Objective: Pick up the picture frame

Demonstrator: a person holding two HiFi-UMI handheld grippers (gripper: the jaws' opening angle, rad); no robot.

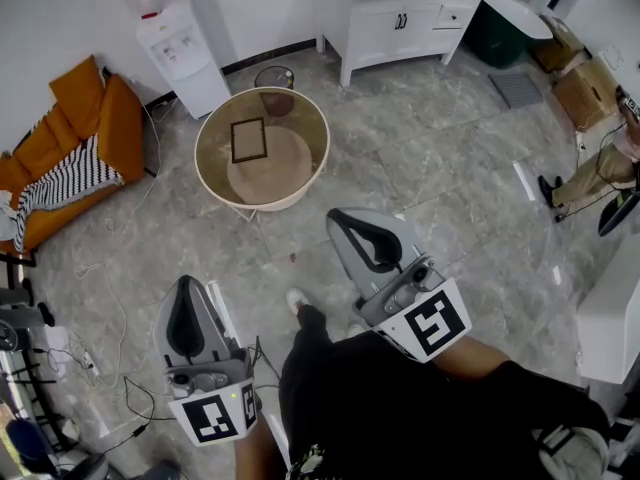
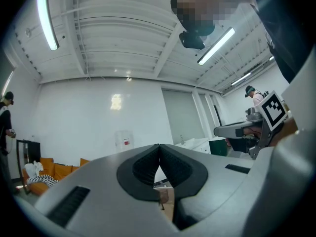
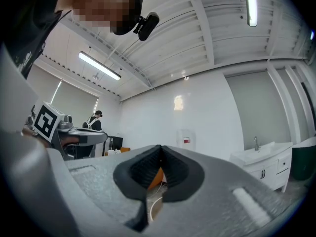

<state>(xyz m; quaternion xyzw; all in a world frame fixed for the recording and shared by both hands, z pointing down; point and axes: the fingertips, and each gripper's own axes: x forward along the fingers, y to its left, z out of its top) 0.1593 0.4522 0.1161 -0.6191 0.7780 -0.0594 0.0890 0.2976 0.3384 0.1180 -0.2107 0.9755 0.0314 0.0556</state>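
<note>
A dark-rimmed picture frame [image 1: 249,140] lies flat on a round glass-topped table [image 1: 213,130] in the head view, well ahead of both grippers. My left gripper [image 1: 184,286] is low at the left, its jaws shut with nothing between them. The right gripper [image 1: 343,219] is nearer the table, just short of its near rim, also shut and empty. In the left gripper view the left gripper [image 2: 159,146] points level at a white wall, with a sliver of the table showing below the closed tips. The right gripper [image 3: 160,148] in its own view shows closed pads too.
An orange sofa [image 1: 100,128] with a striped cloth stands at the left, a white water dispenser [image 1: 185,53] behind the table, a white cabinet [image 1: 400,23] at the back. Cables [image 1: 110,318] trail over the grey tile floor. A person sits at the right [image 1: 600,168]; another stands at far left [image 2: 5,127].
</note>
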